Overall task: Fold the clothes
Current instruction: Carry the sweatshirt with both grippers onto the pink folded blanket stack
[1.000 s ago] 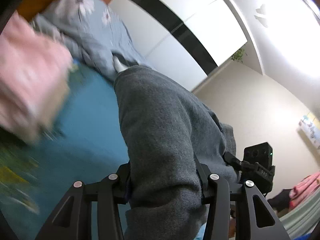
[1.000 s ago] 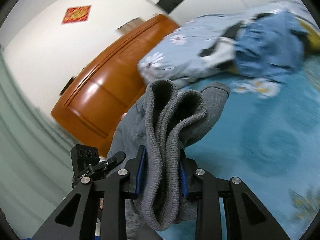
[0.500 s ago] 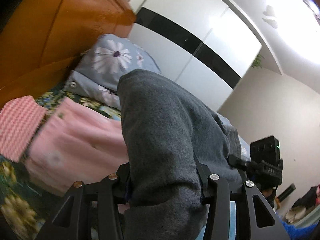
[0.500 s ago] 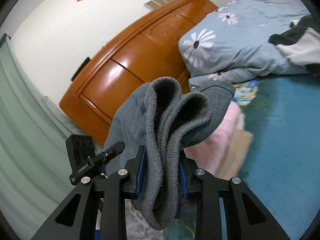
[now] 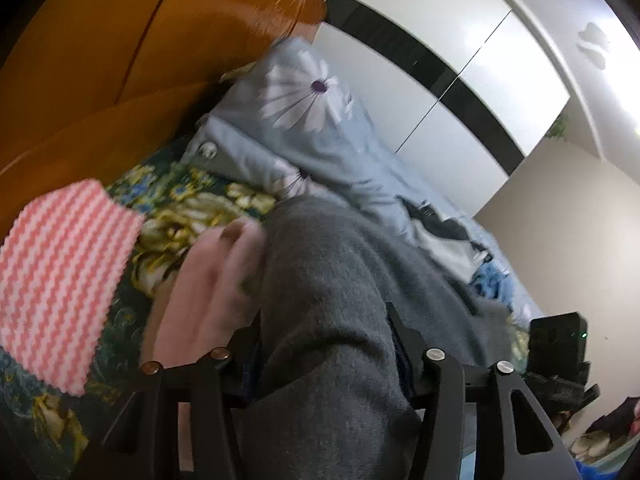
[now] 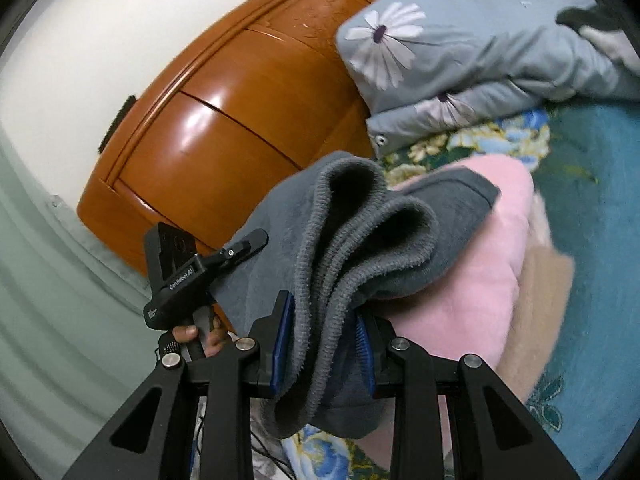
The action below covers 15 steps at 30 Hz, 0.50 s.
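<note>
Right gripper point(image 6: 324, 344): jaws clamped on the ribbed edge of the grey garment point(image 6: 360, 240).
Left gripper point(image 5: 324, 344): jaws opening, the grey garment point(image 5: 328, 288) between them; whether the pads press it I cannot tell.
Grey garment: slung between both grippers, above the pink pile point(image 6: 472, 264).
Pink pile: folded, on the bed point(image 6: 592, 184), a beige piece point(image 6: 540, 304) under it.
Striped knit point(image 5: 56, 276): pink and white, beside the pile.
Quilt point(image 6: 460, 52): grey, daisy print, against the headboard point(image 6: 240, 112).
Wardrobe point(image 5: 440, 64): white, far behind.
</note>
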Tool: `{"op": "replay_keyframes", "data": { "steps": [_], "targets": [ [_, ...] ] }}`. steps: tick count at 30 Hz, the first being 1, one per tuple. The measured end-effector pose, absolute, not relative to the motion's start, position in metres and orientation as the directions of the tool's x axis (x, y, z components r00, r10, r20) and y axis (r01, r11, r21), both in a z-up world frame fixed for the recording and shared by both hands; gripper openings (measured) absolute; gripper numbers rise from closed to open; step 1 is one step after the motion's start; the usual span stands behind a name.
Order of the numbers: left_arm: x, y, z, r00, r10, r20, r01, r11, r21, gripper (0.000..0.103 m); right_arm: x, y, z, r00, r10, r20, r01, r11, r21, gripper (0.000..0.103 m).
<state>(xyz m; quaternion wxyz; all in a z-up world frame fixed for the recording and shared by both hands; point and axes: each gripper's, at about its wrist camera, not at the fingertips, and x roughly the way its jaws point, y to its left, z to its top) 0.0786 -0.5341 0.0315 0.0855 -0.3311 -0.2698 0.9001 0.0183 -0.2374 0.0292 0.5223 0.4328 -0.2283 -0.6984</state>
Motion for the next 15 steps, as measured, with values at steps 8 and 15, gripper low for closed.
{"op": "replay_keyframes", "data": {
  "steps": [8,15],
  "targets": [
    [0.095,-0.546,0.024,-0.789,0.301,-0.535,0.074,-0.819,-0.570,0.066,0.014,-0.240,0.016,-0.079,-0.917,-0.391,0.501,-0.376,0.779,0.032],
    [0.113,-0.535,0.062,-0.816,0.090,-0.571,0.182,-0.897,-0.402,0.077,0.017,-0.225,0.026,-0.088,-0.903,-0.421,0.495,-0.406,0.768,0.035]
  ]
}}
